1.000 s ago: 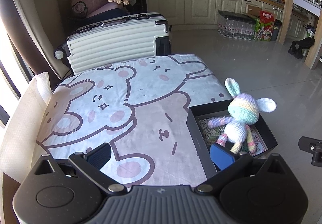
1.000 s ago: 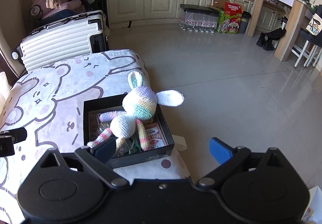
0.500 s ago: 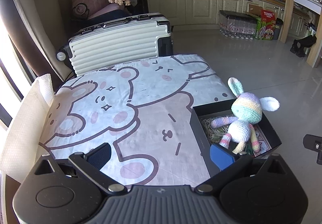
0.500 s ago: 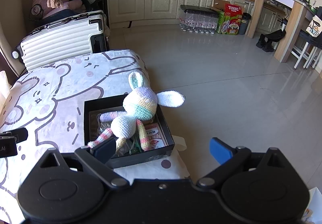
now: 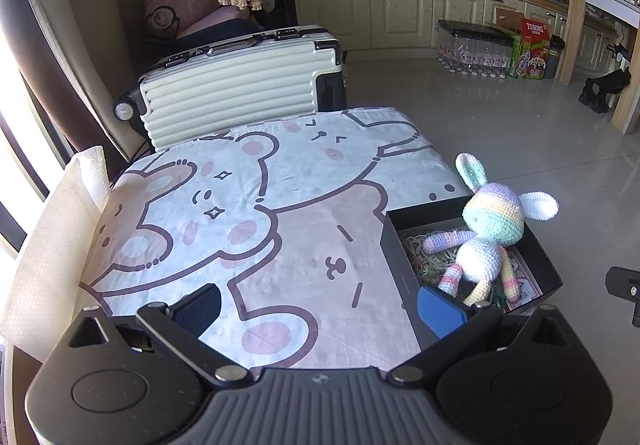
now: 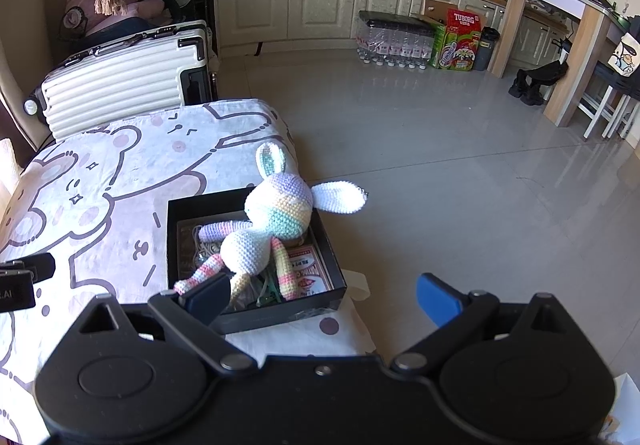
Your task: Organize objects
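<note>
Though near, bunny [image 6: 276,229] lies outside tongs [image 6: 320,301].

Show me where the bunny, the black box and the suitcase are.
bunny [image 6: 244,249], right wrist view, white body.
black box [image 6: 280,315], right wrist view, near wall.
suitcase [image 5: 240,93], left wrist view, ribbed side.

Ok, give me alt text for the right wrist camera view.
A pastel crocheted bunny lies in an open black box at the edge of a table covered with a bear-print cloth. The right claw is open and empty in the foreground; behind are a white suitcase and kitchen cabinets.
</note>
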`<action>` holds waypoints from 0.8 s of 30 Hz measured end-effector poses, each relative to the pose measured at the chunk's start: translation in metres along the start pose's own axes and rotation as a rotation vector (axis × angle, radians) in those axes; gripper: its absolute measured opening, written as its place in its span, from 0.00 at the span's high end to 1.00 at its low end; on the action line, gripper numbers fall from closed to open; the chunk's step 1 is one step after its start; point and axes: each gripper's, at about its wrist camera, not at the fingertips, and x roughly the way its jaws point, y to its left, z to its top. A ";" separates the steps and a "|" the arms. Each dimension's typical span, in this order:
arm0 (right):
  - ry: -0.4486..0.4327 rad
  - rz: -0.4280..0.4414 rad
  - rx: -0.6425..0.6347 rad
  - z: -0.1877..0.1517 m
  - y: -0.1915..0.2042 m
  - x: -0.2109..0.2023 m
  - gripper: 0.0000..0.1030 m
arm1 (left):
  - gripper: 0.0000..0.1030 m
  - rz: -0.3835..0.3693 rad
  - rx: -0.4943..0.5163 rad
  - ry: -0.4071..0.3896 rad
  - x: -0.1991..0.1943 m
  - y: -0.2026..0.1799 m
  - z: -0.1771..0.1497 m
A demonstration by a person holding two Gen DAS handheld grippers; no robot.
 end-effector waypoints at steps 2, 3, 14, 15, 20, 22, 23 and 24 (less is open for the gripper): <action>0.001 -0.001 -0.004 0.000 0.000 0.000 0.02 | 0.00 0.001 0.002 0.001 0.000 0.000 0.000; 0.002 -0.002 -0.006 0.000 0.000 0.000 0.02 | 0.00 0.001 0.003 0.001 0.000 0.000 0.000; 0.004 -0.001 -0.014 -0.001 0.001 0.001 0.02 | 0.00 -0.006 0.003 0.010 0.000 0.000 -0.001; 0.004 -0.002 -0.015 -0.001 0.001 0.001 0.02 | 0.00 -0.006 0.002 0.010 0.000 0.000 -0.001; 0.004 -0.001 -0.018 -0.001 0.002 0.001 0.02 | 0.00 -0.007 0.003 0.010 -0.001 0.000 -0.001; 0.004 -0.002 -0.018 -0.001 0.002 0.001 0.02 | 0.00 -0.006 0.003 0.011 0.000 0.000 -0.001; 0.004 -0.001 -0.019 -0.001 0.002 0.001 0.02 | 0.00 -0.006 0.003 0.011 0.000 0.000 -0.002; 0.004 -0.001 -0.019 -0.001 0.002 0.001 0.02 | 0.00 -0.006 0.002 0.012 0.000 0.000 -0.002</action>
